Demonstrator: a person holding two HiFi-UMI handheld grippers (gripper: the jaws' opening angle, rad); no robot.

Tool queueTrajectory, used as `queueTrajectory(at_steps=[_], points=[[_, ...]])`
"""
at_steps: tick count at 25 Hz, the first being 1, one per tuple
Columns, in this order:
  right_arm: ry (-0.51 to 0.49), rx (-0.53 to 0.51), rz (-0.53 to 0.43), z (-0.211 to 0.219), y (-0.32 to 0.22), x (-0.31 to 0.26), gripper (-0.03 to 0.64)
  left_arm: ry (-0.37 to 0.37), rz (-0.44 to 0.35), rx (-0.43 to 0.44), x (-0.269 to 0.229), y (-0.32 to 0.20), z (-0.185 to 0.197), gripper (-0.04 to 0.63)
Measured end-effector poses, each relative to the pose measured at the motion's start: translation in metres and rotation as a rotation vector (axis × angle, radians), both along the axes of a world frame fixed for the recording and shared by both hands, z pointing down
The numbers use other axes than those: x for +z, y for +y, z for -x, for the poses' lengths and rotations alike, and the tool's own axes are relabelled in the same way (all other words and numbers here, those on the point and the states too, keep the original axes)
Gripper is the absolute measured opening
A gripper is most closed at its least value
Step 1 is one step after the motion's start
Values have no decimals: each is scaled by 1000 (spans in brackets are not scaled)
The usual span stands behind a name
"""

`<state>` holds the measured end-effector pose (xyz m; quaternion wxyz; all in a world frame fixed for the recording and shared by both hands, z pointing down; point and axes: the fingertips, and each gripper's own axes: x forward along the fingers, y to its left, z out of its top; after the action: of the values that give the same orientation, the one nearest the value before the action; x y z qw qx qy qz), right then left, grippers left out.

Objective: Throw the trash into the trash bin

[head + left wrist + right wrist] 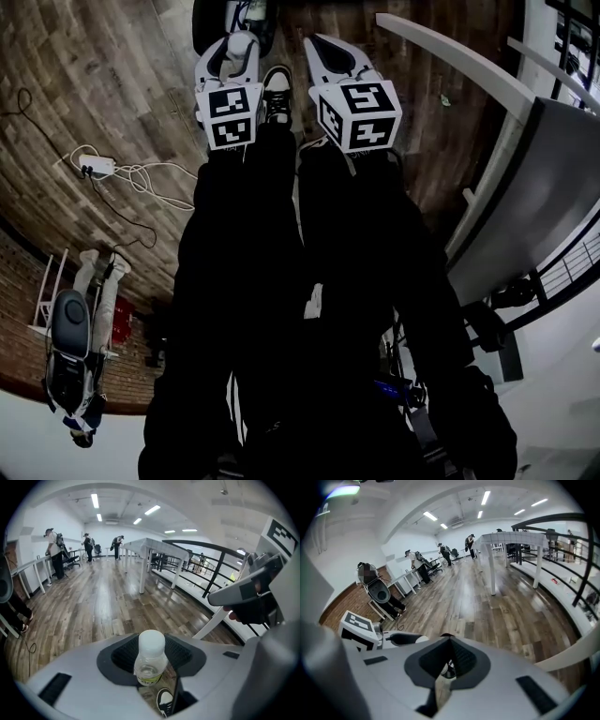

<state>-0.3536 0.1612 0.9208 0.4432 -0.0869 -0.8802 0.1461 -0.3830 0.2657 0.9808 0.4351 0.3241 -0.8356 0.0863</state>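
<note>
1. Left gripper [151, 641]: fingers [123, 654] clasp the bottle [150, 665], cap at 12 o'clock, so it travels securely.
2. Right gripper [449, 654]: fingers [429, 660] clenched, empty, apparently spare.
3. No bin shows in any view; the bottle awaits one.

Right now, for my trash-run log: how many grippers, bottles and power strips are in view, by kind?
grippers: 2, the left gripper and the right gripper
plastic bottle: 1, clamped in the left gripper
power strip: 1, on the floor
total: 4
</note>
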Motion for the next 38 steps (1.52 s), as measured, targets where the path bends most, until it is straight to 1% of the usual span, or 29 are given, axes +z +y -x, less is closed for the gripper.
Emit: queueTrajectory(at_steps=[9, 16, 25, 30, 38], points=[[10, -40, 8, 6, 6, 27, 15, 27, 22, -19, 43, 3, 4, 173], [20, -42, 8, 4, 6, 43, 15, 63, 48, -6, 76, 5, -3, 174], [32, -37, 17, -7, 2, 60, 15, 97, 89, 16, 106, 6, -14, 173], [36, -30, 27, -13, 2, 64, 15, 114, 101, 31, 111, 4, -22, 175], [34, -26, 34, -22, 3, 53, 15, 95, 98, 38, 95, 2, -25, 174]])
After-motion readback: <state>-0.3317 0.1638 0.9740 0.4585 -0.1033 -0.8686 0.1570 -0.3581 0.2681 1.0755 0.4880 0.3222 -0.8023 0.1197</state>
